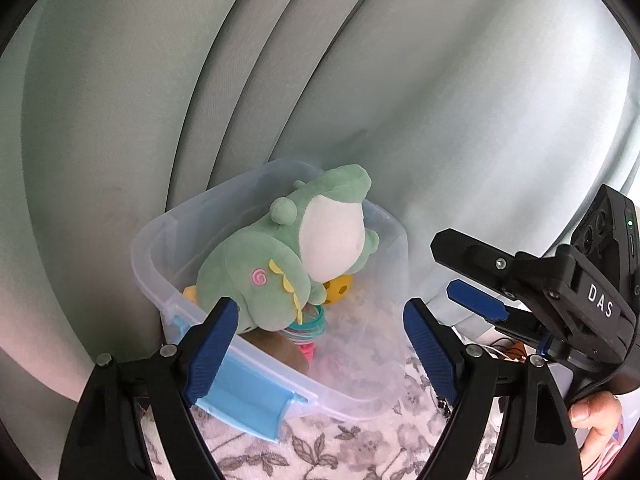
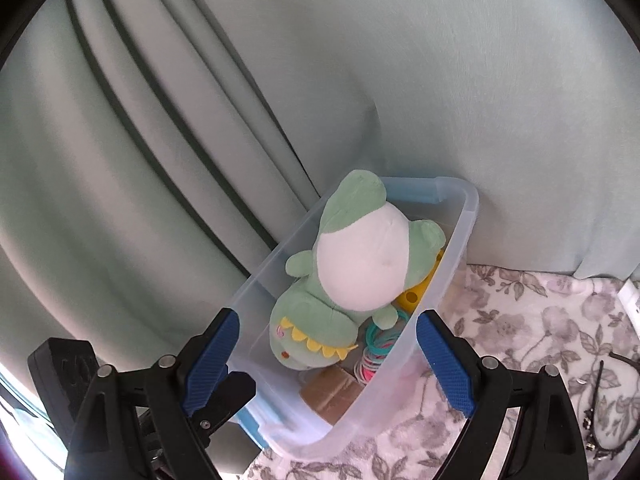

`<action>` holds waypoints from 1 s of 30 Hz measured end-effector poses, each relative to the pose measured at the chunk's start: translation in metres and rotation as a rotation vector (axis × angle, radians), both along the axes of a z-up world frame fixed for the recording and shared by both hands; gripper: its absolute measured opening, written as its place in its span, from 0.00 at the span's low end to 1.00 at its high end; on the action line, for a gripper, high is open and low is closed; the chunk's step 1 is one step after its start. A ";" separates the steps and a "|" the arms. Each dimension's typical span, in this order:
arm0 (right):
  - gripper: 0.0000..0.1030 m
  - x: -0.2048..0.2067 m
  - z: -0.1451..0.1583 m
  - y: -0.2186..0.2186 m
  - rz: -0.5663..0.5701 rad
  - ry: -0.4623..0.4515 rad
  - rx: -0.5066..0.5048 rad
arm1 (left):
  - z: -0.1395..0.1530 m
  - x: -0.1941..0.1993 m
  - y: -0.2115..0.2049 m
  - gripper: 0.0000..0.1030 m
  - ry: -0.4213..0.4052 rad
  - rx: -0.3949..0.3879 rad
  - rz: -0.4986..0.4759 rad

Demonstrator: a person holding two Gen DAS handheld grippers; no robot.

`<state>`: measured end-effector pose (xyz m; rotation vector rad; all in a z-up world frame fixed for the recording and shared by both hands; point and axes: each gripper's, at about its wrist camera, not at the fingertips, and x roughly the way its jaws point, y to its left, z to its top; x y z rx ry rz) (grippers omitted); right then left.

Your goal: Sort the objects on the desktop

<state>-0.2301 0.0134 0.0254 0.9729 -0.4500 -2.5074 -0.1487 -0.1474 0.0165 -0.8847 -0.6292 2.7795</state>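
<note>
Blue pads sit on the tips of both tongs, and both tongs are spread wide with nothing pinched. Nearest to us, the left gripper (image 1: 316,320) hangs just over the near edge of the clear plastic box (image 1: 152,264), and one pad is in front of the box's blue clip (image 1: 248,396). The right gripper (image 2: 326,334) is close beside it, on the right, pointing down at the same box. A thumb (image 1: 592,412) shows at the right edge, holding that gripper.

Under them is a flowery cloth (image 2: 520,312), and the box stands on it. A bit farther in, the box is quite full. A green plush dinosaur (image 1: 288,256) lies on top, belly up (its head points toward us). Below it I can see a yellow toy with holes (image 1: 340,288), a bunch of bright hair bands (image 2: 378,354) and a brown block (image 2: 332,392).

Far to the right, some thin black cables (image 2: 600,408) lie on the cloth, well apart from the box. I think the sorting is mostly done, and the cables may be what is left. Farthest back hangs a pale green curtain (image 2: 360,80).
</note>
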 end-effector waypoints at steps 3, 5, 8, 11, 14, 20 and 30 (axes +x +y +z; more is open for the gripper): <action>0.90 0.001 -0.001 0.013 0.004 0.008 0.009 | 0.005 0.006 -0.010 0.83 0.000 0.003 0.001; 0.90 0.003 -0.001 0.019 0.007 0.015 0.017 | 0.011 0.016 -0.012 0.83 0.000 0.002 0.000; 0.90 0.009 -0.001 0.022 0.009 0.021 0.022 | 0.018 0.017 -0.013 0.83 0.002 0.005 -0.004; 0.90 0.016 -0.001 0.020 0.002 0.026 0.031 | 0.019 0.013 -0.007 0.83 0.008 0.009 -0.008; 0.90 0.025 -0.001 0.017 -0.010 0.034 0.038 | 0.020 0.018 -0.003 0.83 0.010 0.016 -0.013; 0.90 0.051 0.000 0.015 -0.042 0.051 0.023 | 0.015 0.029 0.003 0.83 0.008 0.042 -0.018; 0.91 0.086 -0.007 0.034 -0.086 0.054 -0.018 | 0.017 0.047 0.017 0.83 0.016 -0.031 -0.030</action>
